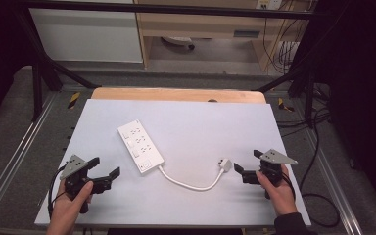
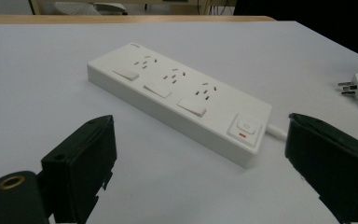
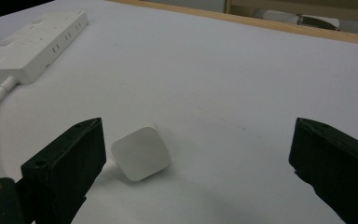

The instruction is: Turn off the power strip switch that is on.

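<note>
Left gripper point(image 1: 103, 168): black, blocky jaws, grey three-cornered plate, black cable. Right gripper point(image 1: 247, 164): alike. Dark sleeve point(image 1: 293, 224) at 5 o'clock.

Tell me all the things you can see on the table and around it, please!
power strip: one, white, three socket sets with switches, lying slanted left of the table's middle
cable: one, white, curving from the strip's near end to the plug
plug: one, white, lying near the right gripper
table: one, pale grey top with a wooden strip along the far edge
shelf unit: one, light wood, behind the table
black frame bars: several, around the table
left gripper: one, black, jaws open, at the near left, aimed at the strip
right gripper: one, black, jaws open, at the near right, the plug just ahead
hands: two, each holding a gripper
</note>
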Available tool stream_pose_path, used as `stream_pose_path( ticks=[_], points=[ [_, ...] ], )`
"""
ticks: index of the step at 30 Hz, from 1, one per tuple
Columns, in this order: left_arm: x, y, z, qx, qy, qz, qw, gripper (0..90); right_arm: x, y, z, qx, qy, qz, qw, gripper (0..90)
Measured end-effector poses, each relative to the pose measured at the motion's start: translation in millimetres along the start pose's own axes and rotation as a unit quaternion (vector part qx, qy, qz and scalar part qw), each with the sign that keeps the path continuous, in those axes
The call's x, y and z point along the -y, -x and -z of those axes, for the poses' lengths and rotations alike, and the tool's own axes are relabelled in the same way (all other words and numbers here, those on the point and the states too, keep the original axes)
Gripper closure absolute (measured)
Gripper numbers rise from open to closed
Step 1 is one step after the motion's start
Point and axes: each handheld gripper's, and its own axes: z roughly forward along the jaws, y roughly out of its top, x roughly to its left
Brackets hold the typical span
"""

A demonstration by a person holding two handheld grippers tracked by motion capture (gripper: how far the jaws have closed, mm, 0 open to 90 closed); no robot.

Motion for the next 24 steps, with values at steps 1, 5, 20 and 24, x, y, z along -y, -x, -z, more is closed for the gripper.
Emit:
stream_pose_path(
  ticks=[1,5,20,24],
  points=[
    [0.0,-0.3,0.2,0.001,0.000,0.001,1.0000,8.8,-0.1,-1.9,-0.6,0.001,-0.004,0.003,1.0000,4.2],
    [-0.5,0.3,0.8,0.002,-0.002,0.001,1.0000,8.8,-0.2,-3.4,-1.9,0.001,-0.006,0.006,1.0000,4.1],
    [-3.1,0.0,2.3,0.003,0.005,0.000,1.0000,8.3,-0.3,-8.6,-3.8,0.009,-0.007,0.029,0.9995,3.5],
    [-3.6,1.3,1.4,0.006,0.006,-0.001,1.0000,7.8,-0.5,-9.9,-3.9,0.008,-0.007,0.032,0.9994,3.5]
  ],
)
